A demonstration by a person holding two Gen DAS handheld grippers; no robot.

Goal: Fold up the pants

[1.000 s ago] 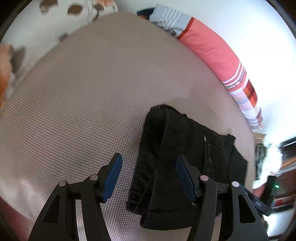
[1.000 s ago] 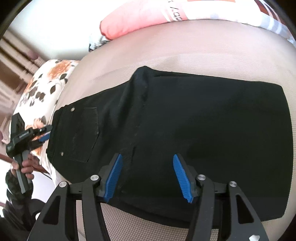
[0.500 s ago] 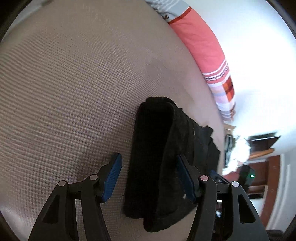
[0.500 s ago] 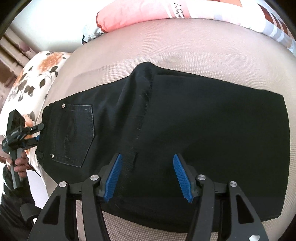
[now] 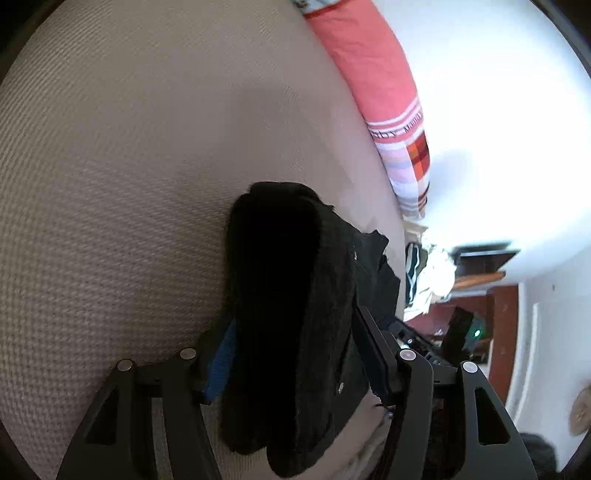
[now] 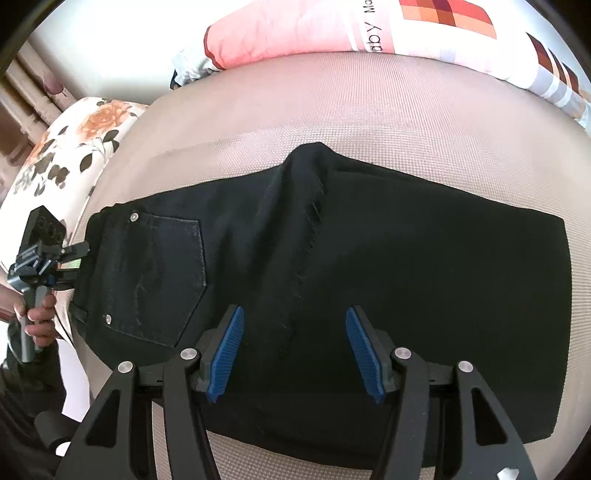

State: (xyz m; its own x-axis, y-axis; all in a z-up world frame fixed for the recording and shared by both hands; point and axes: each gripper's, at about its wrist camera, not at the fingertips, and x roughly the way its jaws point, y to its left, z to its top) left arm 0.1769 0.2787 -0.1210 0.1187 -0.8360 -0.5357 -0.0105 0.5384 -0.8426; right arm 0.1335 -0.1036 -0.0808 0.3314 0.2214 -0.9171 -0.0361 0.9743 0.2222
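Observation:
Black pants [image 6: 369, 258] lie folded in a wide rectangle on the beige mattress [image 6: 369, 110], back pocket at the left. In the left wrist view the pants [image 5: 284, 295] run edge-on between my left gripper's jaws. My left gripper [image 5: 291, 354] stands open around the waistband end, its fingers on either side of the cloth. It also shows in the right wrist view [image 6: 70, 258] at the pants' left edge. My right gripper [image 6: 295, 347] is open and empty, just above the near edge of the pants at the middle seam.
A pink and checked pillow [image 6: 369, 33] lies along the far edge of the mattress; it also shows in the left wrist view [image 5: 380, 92]. A floral pillow [image 6: 74, 147] sits at the left. Room furniture and clutter [image 5: 461, 295] lie beyond the mattress edge.
My left gripper has moved in toward the waistband end, and the cloth now sits between its open jaws. My right gripper has stayed over the near edge, open.

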